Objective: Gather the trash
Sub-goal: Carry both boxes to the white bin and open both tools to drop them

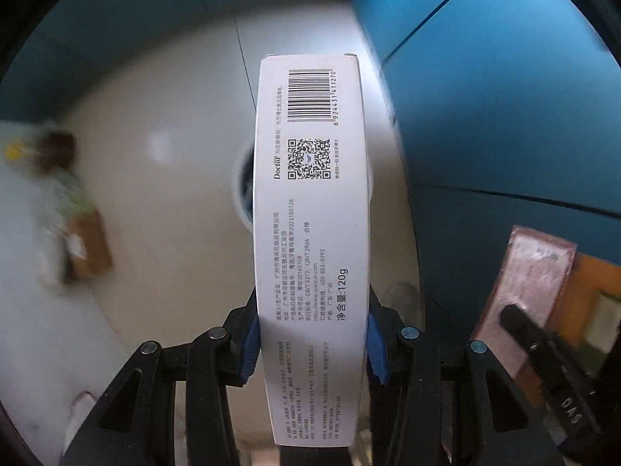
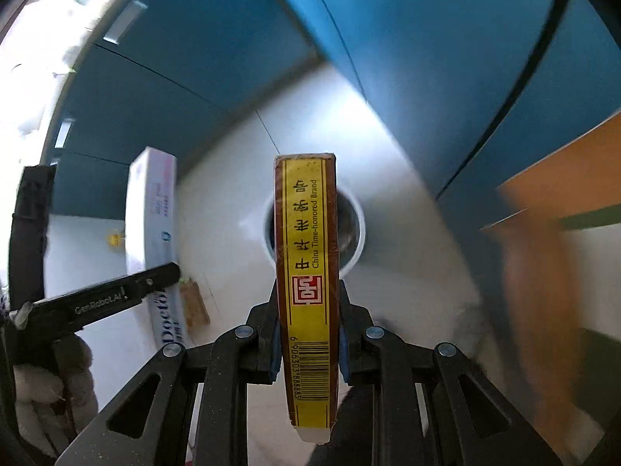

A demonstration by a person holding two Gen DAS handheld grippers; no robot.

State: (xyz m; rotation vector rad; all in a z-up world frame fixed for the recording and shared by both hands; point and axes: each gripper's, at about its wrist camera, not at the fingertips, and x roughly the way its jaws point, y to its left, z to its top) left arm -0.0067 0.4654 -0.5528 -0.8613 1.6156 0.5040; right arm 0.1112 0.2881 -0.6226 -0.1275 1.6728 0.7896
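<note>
The jaws of the left gripper (image 1: 312, 343) are clamped on a long white cardboard toothpaste box (image 1: 310, 233), its blue pads (image 1: 248, 349) pressing both narrow sides near the box's lower end. The box stands out along the fingers, its printed face with a barcode, a square code and the word "Doctor" turned to the camera. The jaws of the right gripper (image 2: 308, 343) are likewise closed on a slim yellow and brown cardboard carton (image 2: 308, 272), printed "China Time-honored Brand" with a red seal and a barcode, and gripped by its flat sides low down.

Both grippers point steeply down over a pale glossy floor (image 1: 174, 233), which is bordered by blue cabinet fronts (image 1: 504, 116). Straight past each box lies a round white-rimmed bin (image 2: 355, 229) with a dark inside; in the left view only a sliver of its rim shows beside the toothpaste box. In the right view the left gripper and its white box appear at the left, well apart from the yellow carton, with a hand in a pale knitted glove (image 2: 50, 388) below. In the left view the right gripper's black finger and its carton show at lower right. Blurred bits of litter (image 1: 77, 233), one a brown card, lie on the floor at the left.
</note>
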